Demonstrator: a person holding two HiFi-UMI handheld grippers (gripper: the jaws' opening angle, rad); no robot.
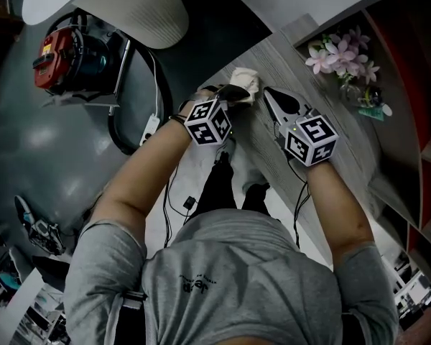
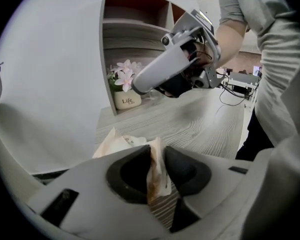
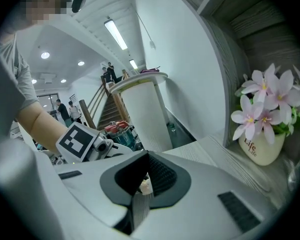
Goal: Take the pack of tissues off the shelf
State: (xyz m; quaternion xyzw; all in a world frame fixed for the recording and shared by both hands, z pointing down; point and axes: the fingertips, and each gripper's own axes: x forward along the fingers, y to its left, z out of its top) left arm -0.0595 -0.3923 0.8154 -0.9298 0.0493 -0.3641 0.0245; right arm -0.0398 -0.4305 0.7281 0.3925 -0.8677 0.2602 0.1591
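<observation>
Currently the left gripper (image 1: 233,92) (image 2: 157,169) fingers clamp the crumpled cream pack of tissues (image 1: 246,81) (image 2: 117,143) over the grey wood-grain desk (image 1: 345,142) at 12 o'clock. The right gripper (image 1: 268,92) (image 3: 144,176) fingers are closed and empty. Pink flowers in a white pot (image 1: 341,54) (image 2: 126,100) stand at 2 o'clock, and a red machine (image 1: 54,52) sits on the grey floor (image 1: 36,149) at 10 o'clock.

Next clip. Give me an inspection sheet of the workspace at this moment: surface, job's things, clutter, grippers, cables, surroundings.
Surface: grey wood-grain shelf top.
Job's things: pack of tissues, pinched by its edge; whether it is lifted is unclear.
Clutter: pot of pink flowers, with small unclear items beside it.
Grippers: left gripper shut on the pack; right gripper jaws together, gripping nothing.
Cables: thin leads hang under the forearms; a black cable loops on the floor.
Surroundings: red machine on the floor; staircase with people nearby.
</observation>
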